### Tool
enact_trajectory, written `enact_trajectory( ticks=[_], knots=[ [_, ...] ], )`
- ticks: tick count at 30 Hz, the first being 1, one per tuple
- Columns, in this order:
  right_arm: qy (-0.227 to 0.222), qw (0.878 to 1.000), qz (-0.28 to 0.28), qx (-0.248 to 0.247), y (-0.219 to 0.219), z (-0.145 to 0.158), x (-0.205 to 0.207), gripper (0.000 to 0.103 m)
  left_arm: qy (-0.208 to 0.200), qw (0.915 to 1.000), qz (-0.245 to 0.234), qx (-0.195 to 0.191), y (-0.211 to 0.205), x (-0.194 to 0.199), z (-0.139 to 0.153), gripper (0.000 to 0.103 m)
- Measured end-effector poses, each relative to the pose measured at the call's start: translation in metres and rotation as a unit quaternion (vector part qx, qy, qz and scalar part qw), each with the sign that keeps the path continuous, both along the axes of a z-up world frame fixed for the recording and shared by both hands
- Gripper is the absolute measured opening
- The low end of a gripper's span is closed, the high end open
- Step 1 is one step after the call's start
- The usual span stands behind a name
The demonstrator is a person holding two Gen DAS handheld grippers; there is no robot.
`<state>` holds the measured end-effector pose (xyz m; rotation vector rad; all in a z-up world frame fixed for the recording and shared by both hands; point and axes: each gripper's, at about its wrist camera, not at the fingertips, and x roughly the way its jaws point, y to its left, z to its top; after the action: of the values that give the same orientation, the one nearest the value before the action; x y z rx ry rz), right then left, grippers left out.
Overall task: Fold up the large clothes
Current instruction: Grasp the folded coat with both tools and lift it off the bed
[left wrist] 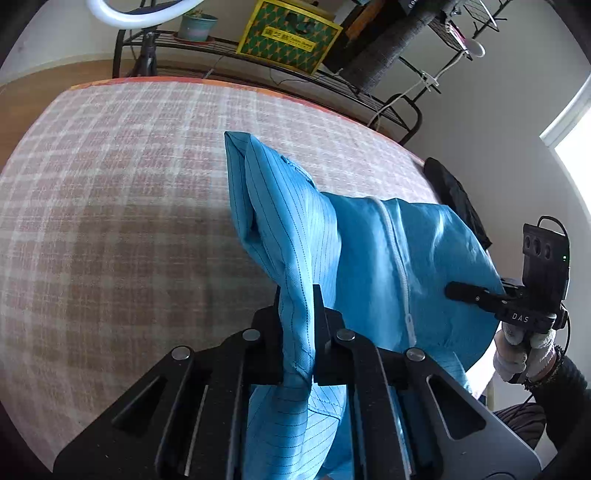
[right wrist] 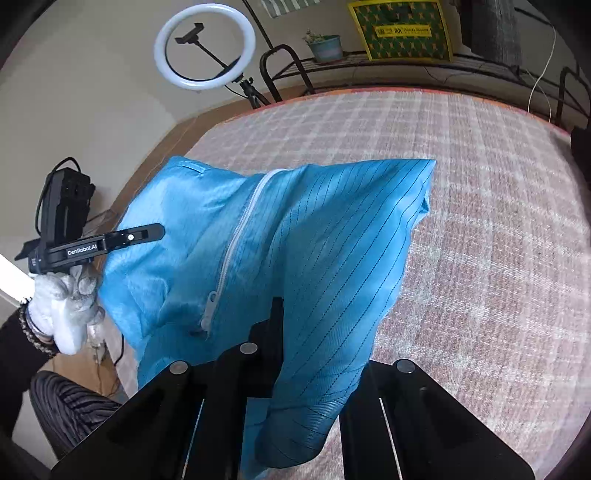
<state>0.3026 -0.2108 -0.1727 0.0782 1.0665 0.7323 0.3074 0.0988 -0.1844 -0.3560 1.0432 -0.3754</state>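
A large blue pinstriped jacket (left wrist: pixel 369 251) with a white zipper (left wrist: pixel 399 258) hangs lifted over the pink plaid surface (left wrist: pixel 110 221). My left gripper (left wrist: pixel 297 295) is shut on a bunched edge of the cloth, which runs up between its black fingers. In the right wrist view the same jacket (right wrist: pixel 332 229) drapes over my right gripper (right wrist: pixel 314 332), which is shut on it; its right finger is hidden under the fabric. Each view shows the other gripper at the jacket's far side: the right gripper (left wrist: pixel 458 290) and the left gripper (right wrist: pixel 159 230), both held by white-gloved hands (right wrist: pixel 62 306).
Beyond the plaid surface (right wrist: pixel 480 240) stands a black metal rack (left wrist: pixel 221 48) with a plant pot (left wrist: pixel 197 26) and a yellow-green box (left wrist: pixel 288 37). A ring light (right wrist: pixel 205 46) stands on a tripod. A dark cloth (left wrist: pixel 454 195) lies at the surface's right edge.
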Motion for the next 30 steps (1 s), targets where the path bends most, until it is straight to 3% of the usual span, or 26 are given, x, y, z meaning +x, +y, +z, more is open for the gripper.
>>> enact_trajectory(
  ticks=[7, 16, 30],
  knots=[
    [-0.043, 0.999, -0.002, -0.02, -0.036, 0.04, -0.021, 0.005, -0.014, 0.9983, -0.055, -0.012, -0.062, -0.001, 0.022, 0.007],
    [-0.075, 0.993, -0.066, -0.057, -0.134, 0.062, -0.019, 0.005, -0.03, 0.9909, -0.124, -0.043, -0.177, 0.028, 0.035, 0.006],
    [-0.155, 0.963, -0.179, -0.128, -0.285, 0.106, 0.038, 0.005, -0.083, 0.9748, -0.193, -0.075, -0.381, 0.117, 0.064, 0.006]
  ],
)
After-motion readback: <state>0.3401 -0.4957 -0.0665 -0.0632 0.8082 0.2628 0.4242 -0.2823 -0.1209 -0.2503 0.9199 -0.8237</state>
